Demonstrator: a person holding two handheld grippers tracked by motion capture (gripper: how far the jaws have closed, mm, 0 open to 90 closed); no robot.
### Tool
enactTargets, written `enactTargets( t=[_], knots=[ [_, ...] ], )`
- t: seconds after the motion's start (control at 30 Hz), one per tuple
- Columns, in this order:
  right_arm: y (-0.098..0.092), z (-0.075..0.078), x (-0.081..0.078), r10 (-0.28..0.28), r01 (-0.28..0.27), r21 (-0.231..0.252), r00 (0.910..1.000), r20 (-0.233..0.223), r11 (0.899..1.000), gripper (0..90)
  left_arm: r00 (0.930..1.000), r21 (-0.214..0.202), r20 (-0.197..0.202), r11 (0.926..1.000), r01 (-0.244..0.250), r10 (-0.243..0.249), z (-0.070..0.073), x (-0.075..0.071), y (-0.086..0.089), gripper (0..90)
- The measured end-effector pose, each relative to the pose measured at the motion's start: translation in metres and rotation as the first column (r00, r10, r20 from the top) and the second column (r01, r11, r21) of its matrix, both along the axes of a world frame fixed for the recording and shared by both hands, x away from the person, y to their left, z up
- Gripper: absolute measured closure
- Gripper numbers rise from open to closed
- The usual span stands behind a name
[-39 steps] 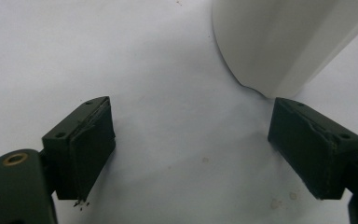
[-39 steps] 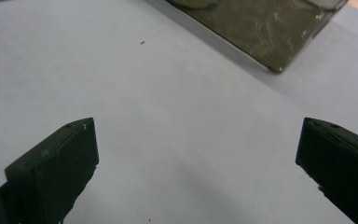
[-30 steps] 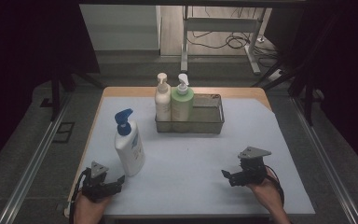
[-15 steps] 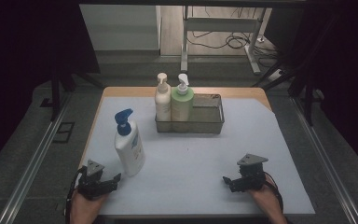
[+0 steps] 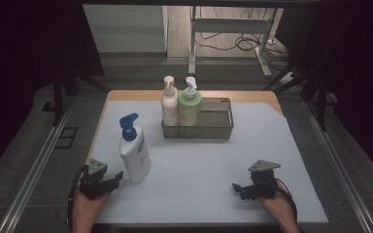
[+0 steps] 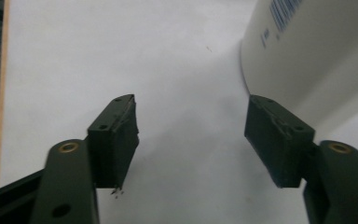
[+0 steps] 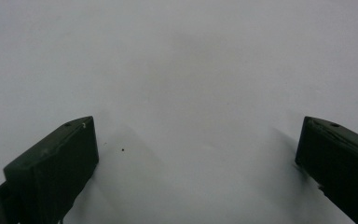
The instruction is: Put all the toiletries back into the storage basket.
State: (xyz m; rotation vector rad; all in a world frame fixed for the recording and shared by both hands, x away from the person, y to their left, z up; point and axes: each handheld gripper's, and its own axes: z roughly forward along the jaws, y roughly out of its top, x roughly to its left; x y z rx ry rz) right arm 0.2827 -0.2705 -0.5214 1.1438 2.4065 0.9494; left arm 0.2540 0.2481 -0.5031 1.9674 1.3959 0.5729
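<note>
At about eight o'clock on the white-covered wooden table (image 5: 199, 160), the left gripper (image 5: 114, 177) is held low in a hand cut off by the bottom edge of the high view. Its jaws have just been closing, yet a clear gap is seen between them in the left gripper view, with bare table surface inside it. Just beside its right jaw, at two o'clock of that view, stands the white plastic pump bottle with the blue pump head (image 5: 134, 151); only its lower wall (image 6: 317, 51) is caught there, its printed label cropped and unreadable, and contact with the jaw cannot be made out. At twelve o'clock a grey wire-mesh basket (image 5: 218, 127) is seen holding a cream pump bottle (image 5: 169, 106) and a green pump bottle (image 5: 190, 108) at its left end. At about four o'clock the right gripper (image 5: 239, 188) is rested low, jaws spread wide over blank surface, nothing between them.
</note>
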Motion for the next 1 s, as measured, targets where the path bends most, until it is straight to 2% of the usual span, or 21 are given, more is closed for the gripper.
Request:
enactTargets(
  t=[0.03,0.1,0.2,0.3,0.33,0.4,0.47,0.5,0.6,0.7,0.8,0.9,1.0],
  knots=[
    [0.0,0.0,0.0,-0.001,0.001,0.001,1.0,0.0,1.0,0.0,0.9999,-0.011,-0.001,0.9998,0.014,-0.014,0.001,0.005,0.001,43.5],
    [0.0,0.0,0.0,-0.002,0.002,0.001,1.0,0.0,1.0,0.0,0.9998,-0.012,-0.004,0.9997,0.02,-0.02,0.001,0.009,0.0,44.1],
    [0.0,0.0,0.0,-0.003,0.003,0.002,1.0,0.0,1.0,0.0,0.9985,-0.009,-0.018,0.9987,0.051,-0.051,-0.001,0.018,-0.003,54.7],
    [0.0,0.0,0.0,-0.003,0.003,0.003,1.0,0.003,1.0,0.0,0.9972,-0.013,-0.037,0.9978,0.065,-0.065,-0.002,0.026,-0.006,67.6],
    [0.0,0.0,0.0,-0.003,0.003,0.003,1.0,0.003,1.0,0.0,0.9954,-0.005,-0.053,0.9968,0.079,-0.079,-0.003,0.031,-0.009,75.9],
    [0.0,-0.001,0.0,-0.004,0.004,0.004,1.0,0.003,1.0,0.0,0.9946,0.003,-0.059,0.9963,0.086,-0.085,-0.003,0.033,-0.01,83.1],
    [0.0,-0.001,0.0,-0.003,0.003,0.003,1.0,0.003,1.0,0.0,0.9929,-0.013,-0.064,0.995,0.099,-0.1,-0.004,0.037,-0.013,87.8],
    [0.0,-0.001,0.0,-0.003,0.003,0.003,1.0,0.003,1.0,0.0,0.9929,-0.013,-0.064,0.995,0.099,-0.1,-0.004,0.037,-0.013,88.8],
    [0.0,-0.001,0.0,-0.003,0.003,0.004,1.0,0.004,1.0,0.0,0.99,-0.046,-0.077,0.9923,0.115,-0.118,-0.005,0.039,-0.015,88.8],
    [0.0,-0.001,0.0,-0.003,0.003,0.005,1.0,0.004,1.0,0.0,0.9887,-0.054,-0.079,0.991,0.123,-0.127,-0.007,0.04,-0.016,88.6],
    [0.0,-0.001,0.0,-0.002,0.002,0.006,1.0,0.004,1.0,0.0,0.9852,-0.076,-0.082,0.9866,0.145,-0.151,-0.01,0.04,-0.019,88.9],
    [0.0,-0.001,0.0,-0.002,0.002,0.006,1.0,0.004,1.0,0.0,0.9849,-0.065,-0.075,0.9863,0.151,-0.156,-0.01,0.04,-0.023,89.1],
    [0.0,-0.001,0.0,-0.002,0.002,0.006,1.0,0.005,1.0,0.0,0.9853,-0.077,-0.076,0.9861,0.147,-0.153,-0.01,0.041,-0.023,89.3]
  ],
)
